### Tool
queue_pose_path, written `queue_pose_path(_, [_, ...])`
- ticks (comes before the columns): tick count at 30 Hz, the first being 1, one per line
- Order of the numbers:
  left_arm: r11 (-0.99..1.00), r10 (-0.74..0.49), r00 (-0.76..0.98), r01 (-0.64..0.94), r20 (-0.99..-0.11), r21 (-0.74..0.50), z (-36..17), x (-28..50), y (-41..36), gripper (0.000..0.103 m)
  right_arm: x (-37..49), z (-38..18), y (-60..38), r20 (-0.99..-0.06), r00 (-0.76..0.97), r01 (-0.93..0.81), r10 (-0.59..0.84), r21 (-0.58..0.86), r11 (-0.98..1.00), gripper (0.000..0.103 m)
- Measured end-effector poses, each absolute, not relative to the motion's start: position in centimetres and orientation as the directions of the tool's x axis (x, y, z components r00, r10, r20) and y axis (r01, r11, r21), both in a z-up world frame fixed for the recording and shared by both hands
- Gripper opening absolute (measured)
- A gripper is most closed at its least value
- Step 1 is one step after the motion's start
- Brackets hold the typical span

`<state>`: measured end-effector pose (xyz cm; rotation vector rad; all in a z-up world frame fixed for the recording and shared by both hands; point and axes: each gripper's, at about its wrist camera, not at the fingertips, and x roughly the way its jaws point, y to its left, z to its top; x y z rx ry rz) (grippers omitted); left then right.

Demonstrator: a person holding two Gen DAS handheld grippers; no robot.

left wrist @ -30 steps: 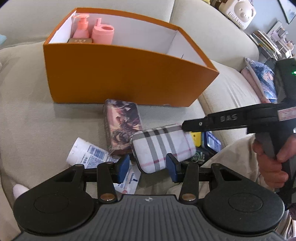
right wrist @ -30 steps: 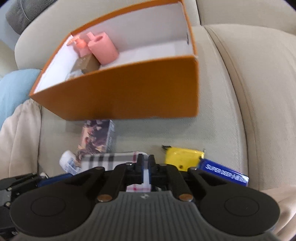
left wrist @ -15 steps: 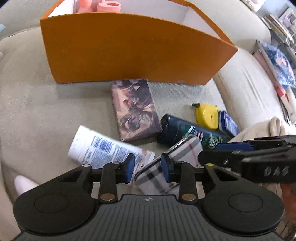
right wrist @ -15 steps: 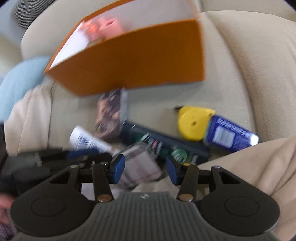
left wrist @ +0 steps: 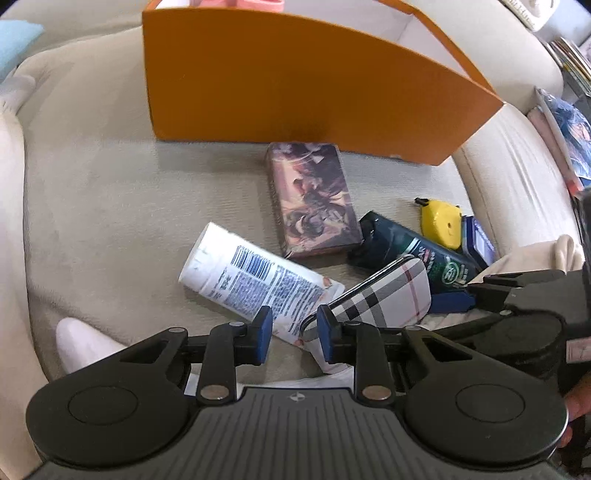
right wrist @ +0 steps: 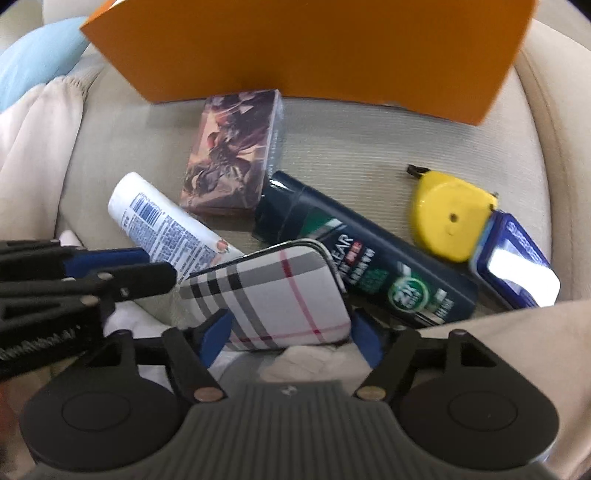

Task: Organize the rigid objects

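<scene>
Right gripper point(right wrist: 291, 336) opening, straddling plaid case point(right wrist: 273, 295) without pinching; left gripper point(left wrist: 293, 334) closing empty beside its corner; case lying lengthwise ahead on sofa point(right wrist: 369, 136), below orange box point(right wrist: 303, 51).

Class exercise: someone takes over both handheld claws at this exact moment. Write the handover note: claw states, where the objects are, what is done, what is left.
Left claw: jaws closing, pads bare; the plaid case lies just to its right.
Right claw: jaws opening, straddling the plaid case without pressing it.
On the sofa cushion before the orange box: white tube, illustrated card box, dark body wash bottle, yellow tape measure, blue tin.
Done: pink items peek over the box rim.
Left: all six loose items still need boxing, plaid case probably first.
</scene>
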<state>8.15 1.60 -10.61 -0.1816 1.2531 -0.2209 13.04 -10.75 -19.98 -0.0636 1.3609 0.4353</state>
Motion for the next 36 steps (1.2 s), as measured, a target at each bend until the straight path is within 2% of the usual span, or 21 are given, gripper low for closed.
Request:
queue_pose_path(2, [0.967, -0.253, 0.281, 0.062, -0.926, -0.246, -10.9, 8.2, 1.6, 0.030, 12.7, -19.8, -10.6, -0.950, 0.160, -0.354, 0.269, 0.199, 0.914, 0.068])
queue_pose_path(4, [0.972, -0.236, 0.270, 0.058, -0.933, -0.229, -11.2, 8.2, 1.4, 0.030, 12.4, -19.0, -11.0, -0.939, 0.194, -0.345, 0.286, 0.207, 0.915, 0.053])
queue_pose_path(8, [0.976, -0.216, 0.259, 0.059, -0.942, -0.208, -11.4, 8.1, 1.5, 0.030, 12.3, -16.7, -11.3, -0.898, 0.272, -0.342, 0.345, 0.245, 0.907, 0.034])
queue_pose_path(9, [0.977, -0.213, 0.252, 0.060, -0.944, -0.205, -11.5, 8.1, 1.5, 0.030, 12.3, -16.2, -11.2, -0.886, 0.295, -0.348, 0.358, 0.250, 0.904, 0.025])
queue_pose_path(10, [0.977, -0.212, 0.244, 0.061, -0.947, -0.203, -11.7, 8.0, 1.5, 0.030, 12.5, -15.8, -11.0, -0.869, 0.311, -0.351, 0.385, 0.272, 0.896, 0.023])
queue_pose_path(14, [0.980, -0.199, 0.224, 0.045, -0.954, -0.193, -12.3, 7.9, 1.7, 0.026, 13.1, -16.0, -9.7, -0.838, 0.323, -0.336, 0.440, 0.333, 0.881, 0.023])
queue_pose_path(19, [0.978, -0.207, 0.173, 0.014, -0.963, -0.207, -13.7, 8.0, 2.1, 0.021, 13.1, -18.0, -9.4, -0.820, 0.251, -0.234, 0.514, 0.464, 0.854, 0.036])
queue_pose_path(23, [0.978, -0.206, 0.176, 0.023, -0.963, -0.205, -13.6, 7.8, 2.0, 0.019, 12.2, -19.8, -9.3, -0.844, 0.210, -0.210, 0.494, 0.455, 0.866, 0.037])
queue_pose_path(26, [0.976, -0.217, 0.186, 0.011, -0.958, -0.219, -13.4, 7.6, 2.3, 0.019, 12.0, -19.7, -9.4, -0.843, 0.207, -0.203, 0.497, 0.460, 0.865, 0.035])
queue_pose_path(33, [0.965, -0.259, 0.259, 0.041, -0.931, -0.258, -11.8, 7.2, 2.5, 0.019, 11.5, -17.9, -9.4, -0.833, 0.262, -0.239, 0.488, 0.433, 0.869, 0.020])
queue_pose_path(36, [0.954, -0.293, 0.308, 0.040, -0.905, -0.296, -10.5, 7.6, 3.0, 0.019, 11.5, -16.4, -10.4, -0.821, 0.320, -0.248, 0.473, 0.409, 0.878, 0.019])
